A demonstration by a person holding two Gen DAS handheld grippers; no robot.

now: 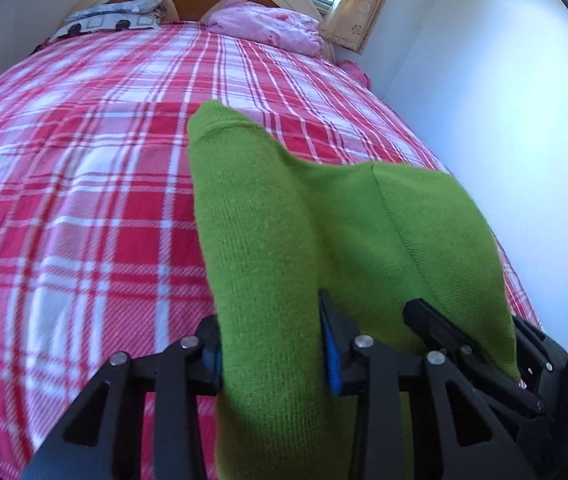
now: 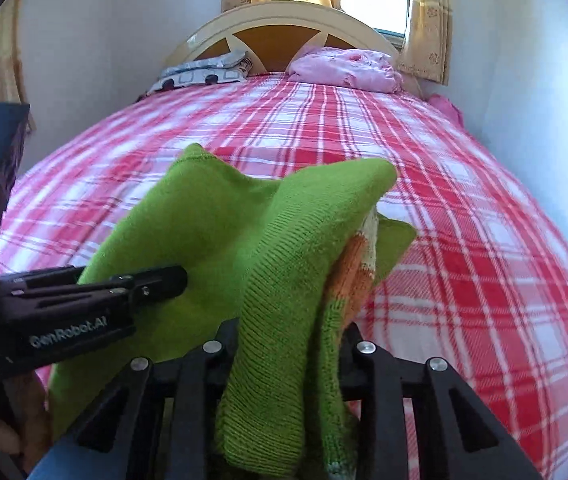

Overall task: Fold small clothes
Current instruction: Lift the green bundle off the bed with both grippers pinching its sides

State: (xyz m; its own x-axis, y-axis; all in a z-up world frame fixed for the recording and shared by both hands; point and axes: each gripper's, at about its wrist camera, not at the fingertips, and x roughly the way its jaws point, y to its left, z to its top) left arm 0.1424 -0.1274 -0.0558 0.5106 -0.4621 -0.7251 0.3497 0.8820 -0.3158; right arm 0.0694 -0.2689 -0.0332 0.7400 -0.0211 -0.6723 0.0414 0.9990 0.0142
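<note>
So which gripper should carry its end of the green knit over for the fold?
Probably the right gripper: it holds the green knit nearer open bedspread, while the left gripper anchors the other end.

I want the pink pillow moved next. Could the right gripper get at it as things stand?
Probably not yet. The right gripper is shut on the green knit garment, as is the left gripper. The pink pillow lies far off by the headboard, nothing on the plaid blanket between.
</note>
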